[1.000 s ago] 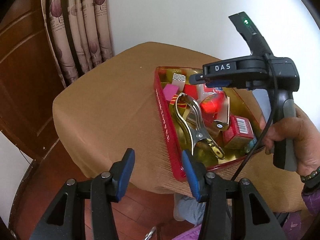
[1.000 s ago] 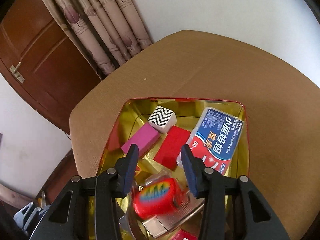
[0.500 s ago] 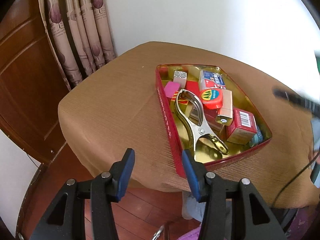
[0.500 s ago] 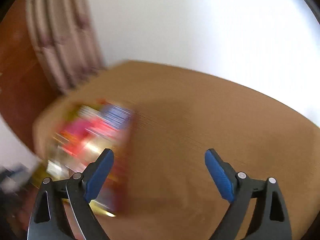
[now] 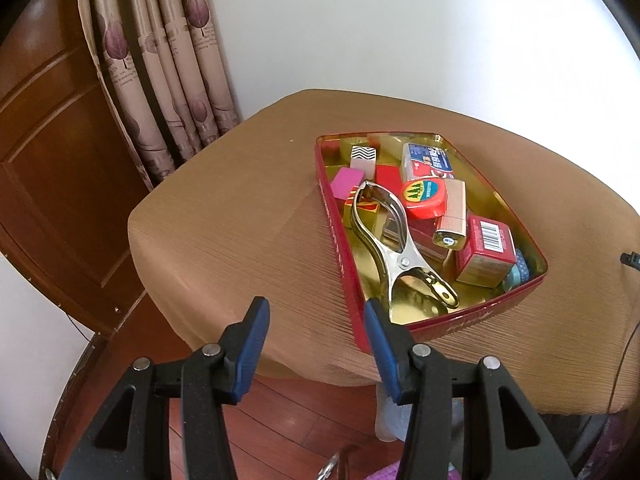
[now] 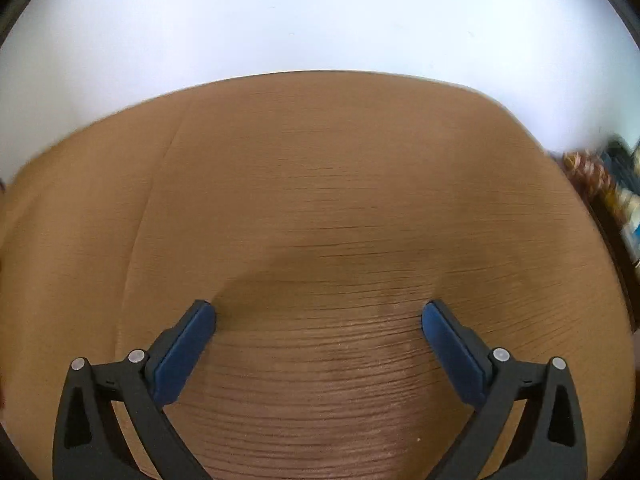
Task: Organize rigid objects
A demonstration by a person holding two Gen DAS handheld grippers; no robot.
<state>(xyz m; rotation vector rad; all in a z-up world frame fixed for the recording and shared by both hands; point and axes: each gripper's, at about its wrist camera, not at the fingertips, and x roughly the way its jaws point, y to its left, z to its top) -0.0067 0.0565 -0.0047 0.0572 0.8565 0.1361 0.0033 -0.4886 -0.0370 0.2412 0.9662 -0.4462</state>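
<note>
Left-wrist view: red rectangular metal tin with gold lining (image 5: 472, 318) sitting right of centre on the brown cloth-covered counter (image 5: 240, 216), already holding the task's rigid things. Lying inside it: a chrome spring clamp with brass tip (image 5: 394, 246) along the left wall, a red round tape measure with green-and-yellow label (image 5: 425, 199) at centre, a ribbed rose-gold lighter (image 5: 451, 220) just right of it, a red carton with barcode (image 5: 486, 252) at lower right, a pink block (image 5: 346, 183), a black-and-white zigzag cube (image 5: 363, 156) and a blue-and-white printed packet (image 5: 428, 161) toward the top. Hovering at bottom centre, the left tool (image 5: 316, 354), blue pads partly apart, gripping nothing, right pad overlapping the tin's near corner in the frame.

Right-wrist view: the right tool (image 6: 319, 338) hanging over bare brown cloth, jaws having just been opening, now spread fully wide, nothing between them; tin out of frame.

Step in hand, judging by the loaded tin and the empty tools: travelling away from the tin after a deposit, or searching for a further item. Next move calling for locating any remaining loose object, none showing here, then lowering the wide jaws around it.
</note>
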